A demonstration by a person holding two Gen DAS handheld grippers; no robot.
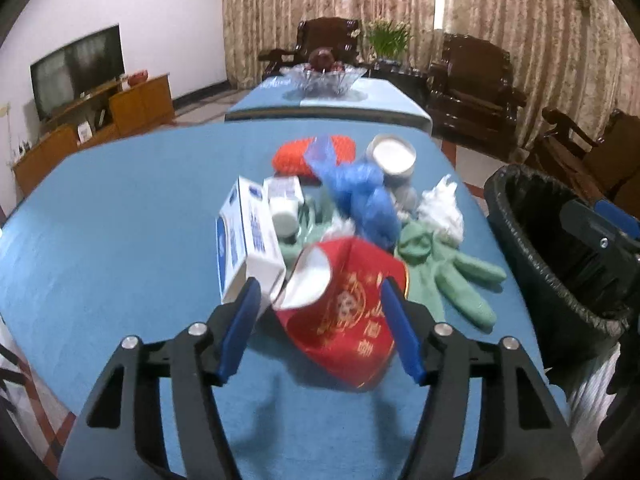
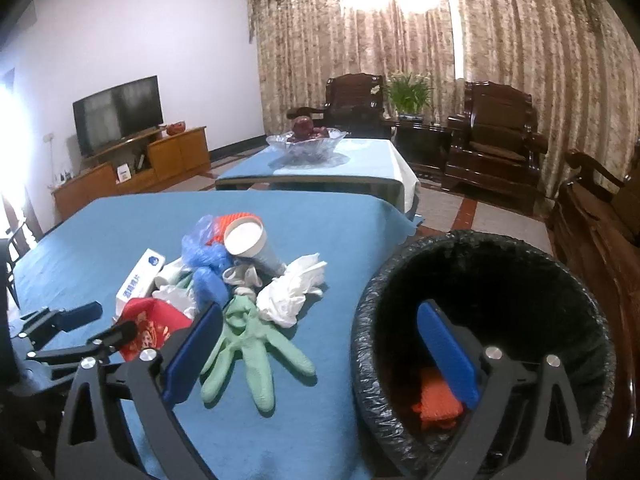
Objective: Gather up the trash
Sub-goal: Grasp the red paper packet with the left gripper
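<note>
At lower centre, the left tongs (image 1: 320, 316) stand spread around the crushed red paper cup (image 1: 344, 312), apparently ready to pinch it. The right tongs (image 2: 320, 352), also spread and empty, hover over the black-lined trash bin (image 2: 592, 320) beside the blue-clothed counter (image 2: 120, 220), where an orange scrap (image 2: 436, 400) already lies.

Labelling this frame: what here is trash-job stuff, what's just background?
Job:
crushed red paper cup
pale green rubber glove
crumpled white tissue
blue plastic bag
black-lined trash bin
left gripper

Background:
glass fruit bowl
flat black television
dark wooden armchair
</note>
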